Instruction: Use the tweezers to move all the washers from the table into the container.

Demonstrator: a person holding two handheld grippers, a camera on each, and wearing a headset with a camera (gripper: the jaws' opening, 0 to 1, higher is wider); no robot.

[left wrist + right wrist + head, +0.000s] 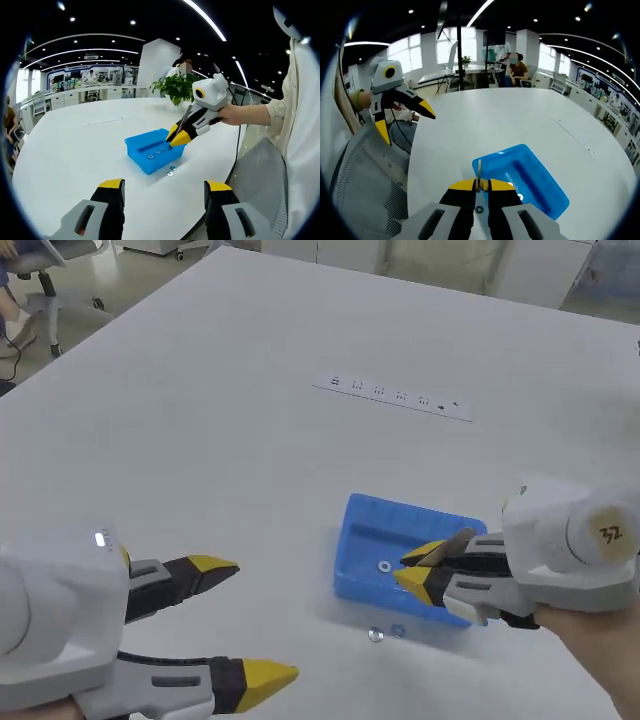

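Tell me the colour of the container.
The container is blue, clearest in the head view.

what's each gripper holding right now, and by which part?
The right gripper is shut on the tweezers, held near their front end. The left gripper is open and holds nothing.

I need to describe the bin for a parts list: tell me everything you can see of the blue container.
The blue container is a shallow rectangular open-topped tray, plastic by its look, with a raised step inside along one long side. It sits flat on the white table. Several washers lie in it; two loose washers lie just outside its near wall. The right gripper, tongs shut on the tweezers, hangs over one end.
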